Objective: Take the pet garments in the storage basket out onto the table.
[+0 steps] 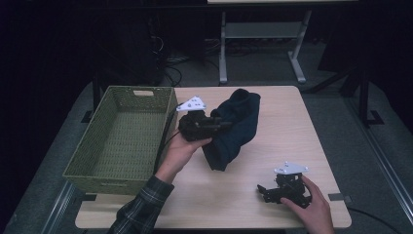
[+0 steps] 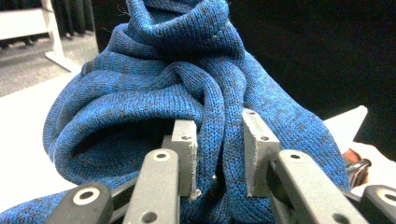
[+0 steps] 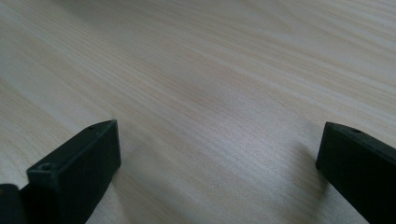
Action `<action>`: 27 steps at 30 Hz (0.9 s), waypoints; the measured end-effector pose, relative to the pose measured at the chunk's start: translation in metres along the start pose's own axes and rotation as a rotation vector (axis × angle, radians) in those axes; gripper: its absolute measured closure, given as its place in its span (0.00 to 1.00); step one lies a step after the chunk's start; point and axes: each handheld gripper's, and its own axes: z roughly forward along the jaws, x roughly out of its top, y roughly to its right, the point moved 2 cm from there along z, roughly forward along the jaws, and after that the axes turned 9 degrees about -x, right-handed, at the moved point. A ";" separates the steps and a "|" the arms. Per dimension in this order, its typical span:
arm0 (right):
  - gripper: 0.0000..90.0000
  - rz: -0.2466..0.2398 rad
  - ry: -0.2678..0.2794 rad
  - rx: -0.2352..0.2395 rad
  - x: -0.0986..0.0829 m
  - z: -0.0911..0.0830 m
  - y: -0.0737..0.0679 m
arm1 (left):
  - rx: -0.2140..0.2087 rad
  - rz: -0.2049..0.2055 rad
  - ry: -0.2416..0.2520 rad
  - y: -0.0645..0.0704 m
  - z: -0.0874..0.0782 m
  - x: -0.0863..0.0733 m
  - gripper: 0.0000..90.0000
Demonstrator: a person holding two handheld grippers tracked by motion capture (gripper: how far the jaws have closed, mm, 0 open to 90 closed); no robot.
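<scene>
A dark blue knitted garment (image 1: 234, 129) hangs bunched above the middle of the wooden table (image 1: 282, 126), its lower end near the tabletop. My left gripper (image 1: 216, 123) is shut on a fold of it. In the left gripper view the blue knit (image 2: 154, 93) is pinched between the two jaws, my left gripper (image 2: 219, 154) closed on a thick fold. My right gripper (image 1: 263, 191) rests on the table near the front right, held by a hand, jaws wide apart. In the right gripper view my right gripper (image 3: 219, 158) is open over bare wood.
A green woven basket (image 1: 122, 139) stands at the table's left side, nothing visible inside it. Beyond the table's far edge are a desk frame (image 1: 263, 44) and cables on the floor. The table's front edge is close to my right gripper.
</scene>
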 end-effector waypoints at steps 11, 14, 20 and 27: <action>0.00 -0.002 0.002 0.000 0.000 0.000 0.000 | 0.007 -0.011 -0.076 -0.006 0.044 -0.020 0.78; 0.00 -0.002 0.001 0.000 0.000 0.000 0.000 | 0.014 -0.011 -0.094 -0.008 0.053 -0.024 0.77; 0.00 0.001 -0.001 0.000 0.000 0.000 0.000 | 0.029 -0.007 -0.141 -0.014 0.073 -0.034 0.77; 0.00 0.001 -0.002 0.000 0.000 0.000 0.000 | 0.041 -0.015 -0.197 -0.021 0.096 -0.049 0.77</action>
